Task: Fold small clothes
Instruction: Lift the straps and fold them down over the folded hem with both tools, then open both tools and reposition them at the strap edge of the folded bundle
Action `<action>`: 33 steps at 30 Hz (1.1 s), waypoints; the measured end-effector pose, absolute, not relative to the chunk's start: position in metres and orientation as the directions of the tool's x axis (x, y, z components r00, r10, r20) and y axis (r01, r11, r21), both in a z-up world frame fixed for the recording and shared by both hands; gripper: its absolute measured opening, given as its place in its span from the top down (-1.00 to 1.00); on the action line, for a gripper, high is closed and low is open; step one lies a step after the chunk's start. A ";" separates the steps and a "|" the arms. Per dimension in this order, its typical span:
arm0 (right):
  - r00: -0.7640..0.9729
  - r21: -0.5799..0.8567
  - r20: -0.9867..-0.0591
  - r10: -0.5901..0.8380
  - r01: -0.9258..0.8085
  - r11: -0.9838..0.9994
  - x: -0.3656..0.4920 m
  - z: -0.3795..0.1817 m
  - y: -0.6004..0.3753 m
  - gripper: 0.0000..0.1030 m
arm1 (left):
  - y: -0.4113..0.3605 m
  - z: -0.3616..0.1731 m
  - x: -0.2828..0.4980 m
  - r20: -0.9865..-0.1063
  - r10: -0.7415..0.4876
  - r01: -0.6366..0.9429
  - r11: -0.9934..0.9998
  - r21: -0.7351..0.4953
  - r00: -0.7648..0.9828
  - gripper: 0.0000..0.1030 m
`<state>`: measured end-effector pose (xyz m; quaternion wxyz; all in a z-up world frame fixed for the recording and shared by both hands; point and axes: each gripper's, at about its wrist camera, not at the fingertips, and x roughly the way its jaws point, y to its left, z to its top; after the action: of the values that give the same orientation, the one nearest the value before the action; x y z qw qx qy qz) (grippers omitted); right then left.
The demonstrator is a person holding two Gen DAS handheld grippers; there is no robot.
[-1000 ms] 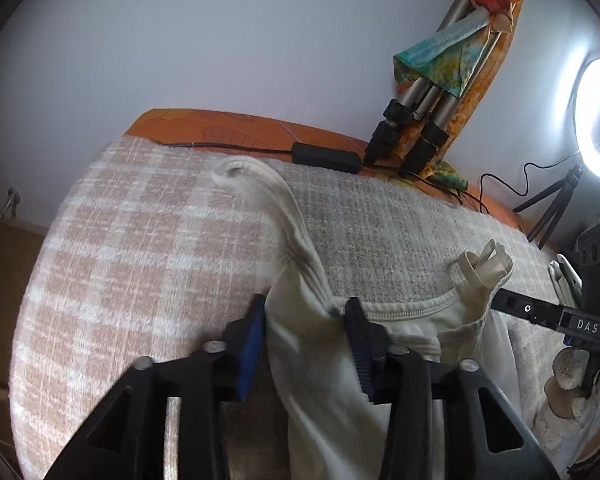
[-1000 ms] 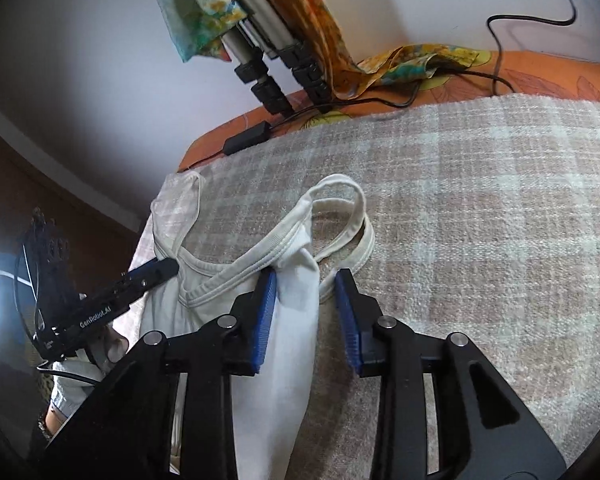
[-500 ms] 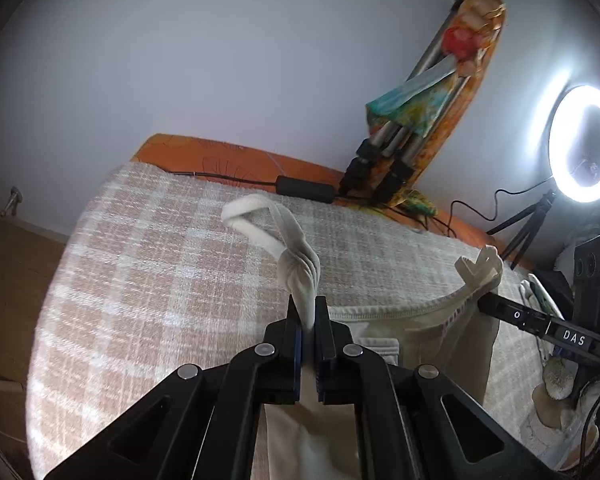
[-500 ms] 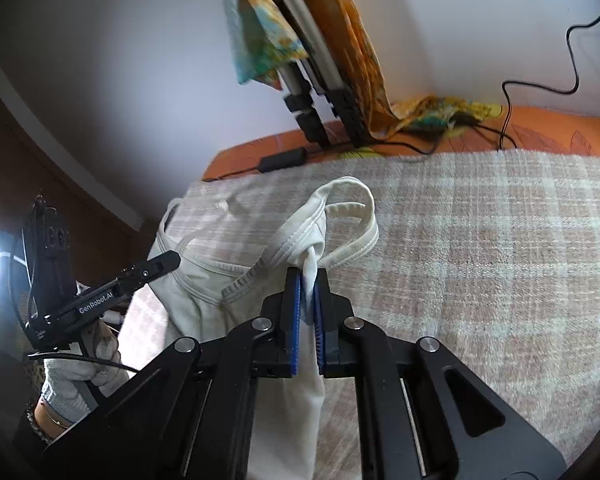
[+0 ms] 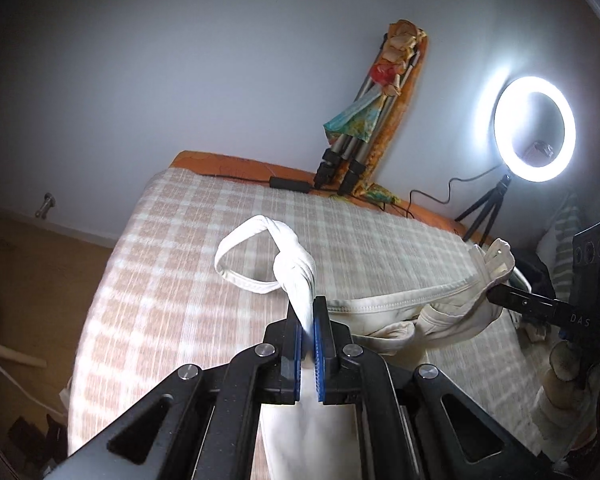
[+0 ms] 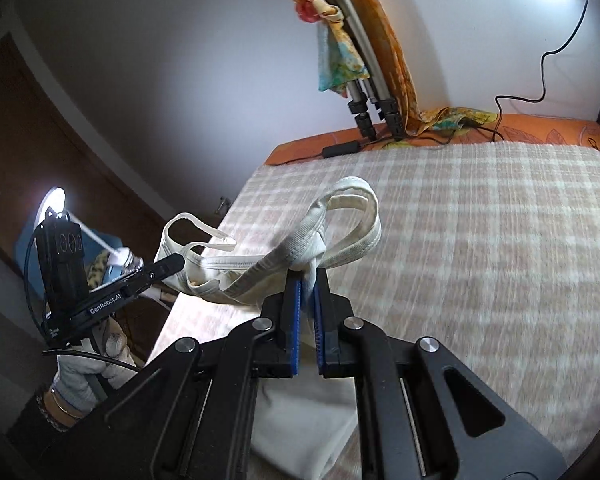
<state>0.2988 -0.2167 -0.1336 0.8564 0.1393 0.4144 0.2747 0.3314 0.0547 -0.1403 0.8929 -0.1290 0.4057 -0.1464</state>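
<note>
Garment: small cream tank top [image 5: 384, 312], held up off the checked blanket [image 5: 172, 280] by both shoulder straps, neckline stretched between the two grippers and the body hanging down toward the near edge.
Left gripper: left gripper [image 5: 309, 312] is clamped tight on one strap [image 5: 292, 264], blue pads pressed on the bunched fabric; the strap loop flops out just past the fingertips, over the blanket.
Right gripper: right gripper [image 6: 306, 282] is pinched onto the other strap [image 6: 340, 216] the same way, loop sticking up and far-right of the tips.
Cross view: from the right wrist camera, the left gripper [image 6: 172, 264] shows at the left with its strap loop poking up; a gloved hand [image 6: 84, 372] holds it.
Hem: the lower part of the top is hidden under the gripper bodies, so I can't tell if it touches the blanket.
Background: ring light [image 5: 534, 128] on a small tripod far right, folded tripod [image 5: 356, 136] draped with colourful cloth leaning on the wall, black power adapter [image 5: 290, 184] on the orange sheet [image 5: 228, 160] at the far edge.
</note>
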 end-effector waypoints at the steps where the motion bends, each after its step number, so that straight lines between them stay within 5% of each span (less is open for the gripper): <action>1: 0.502 0.463 -0.636 0.585 -0.358 0.811 0.289 -0.134 -0.216 0.87 | 0.055 -0.140 0.321 -0.690 -0.361 0.152 0.926 -0.346 0.627 0.97; 15: 0.489 0.339 -0.725 0.485 -0.359 0.869 0.192 -0.174 -0.209 0.87 | 0.047 -0.186 0.233 -0.782 -0.286 0.063 0.951 -0.303 0.554 0.96; 18: 0.462 0.321 -0.753 0.469 -0.365 0.874 0.181 -0.179 -0.210 0.87 | 0.050 -0.192 0.219 -0.807 -0.283 0.057 0.953 -0.297 0.519 0.69; 25: 0.434 0.310 -0.755 0.491 -0.424 0.851 0.140 -0.160 -0.222 0.87 | 0.057 -0.156 0.178 -0.774 -0.327 0.115 0.941 -0.318 0.542 0.60; 33: 0.473 0.328 -0.715 0.515 -0.423 0.845 0.174 -0.144 -0.194 0.87 | 0.035 -0.135 0.247 -0.774 -0.312 0.128 0.948 -0.292 0.551 0.48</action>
<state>0.1737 -0.1937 -0.1438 0.8567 0.0528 0.4340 0.2738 0.2470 0.0351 -0.1349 0.8747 -0.1009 0.4570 -0.1259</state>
